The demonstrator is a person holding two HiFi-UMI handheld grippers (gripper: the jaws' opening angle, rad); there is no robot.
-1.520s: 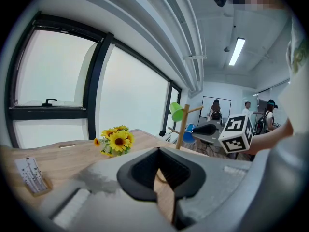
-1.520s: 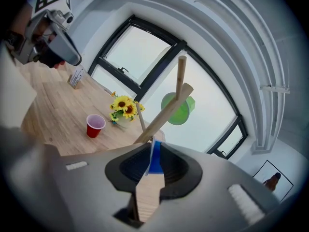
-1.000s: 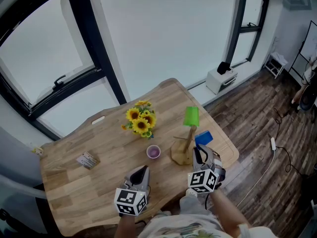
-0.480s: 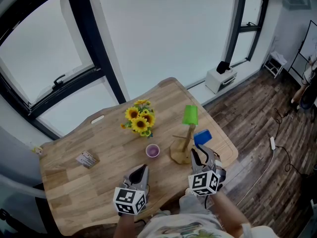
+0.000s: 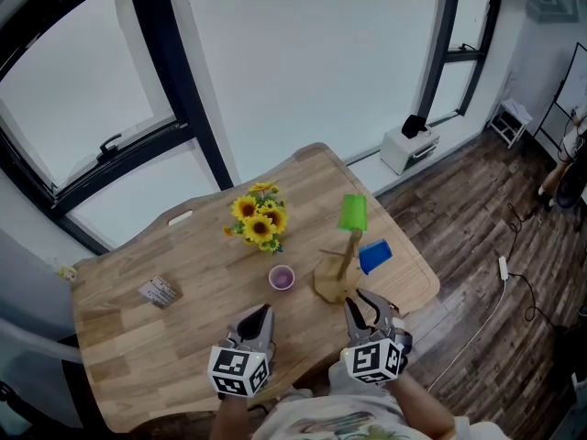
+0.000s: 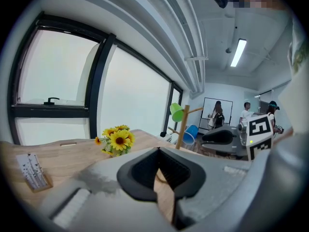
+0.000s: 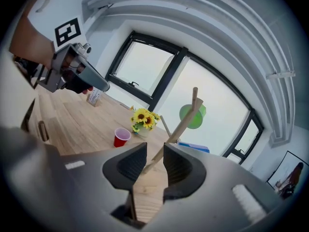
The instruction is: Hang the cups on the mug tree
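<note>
The wooden mug tree stands near the table's right end. A green cup hangs on its top and a blue cup on its right peg. A red cup stands upright on the table just left of the tree's base. My right gripper sits apart from the tree, on its near side. Its jaws have just been opening and are open with nothing between them; past them I see the tree's pole. My left gripper hovers near the front edge, shut and empty.
A vase of sunflowers stands behind the red cup. A small card box lies at the left. The wooden table ends close in front of both grippers. People stand far back in the room.
My right gripper has drawn back toward the near edge, away from the blue cup, which stays hanging on the tree. The left gripper has not moved.
</note>
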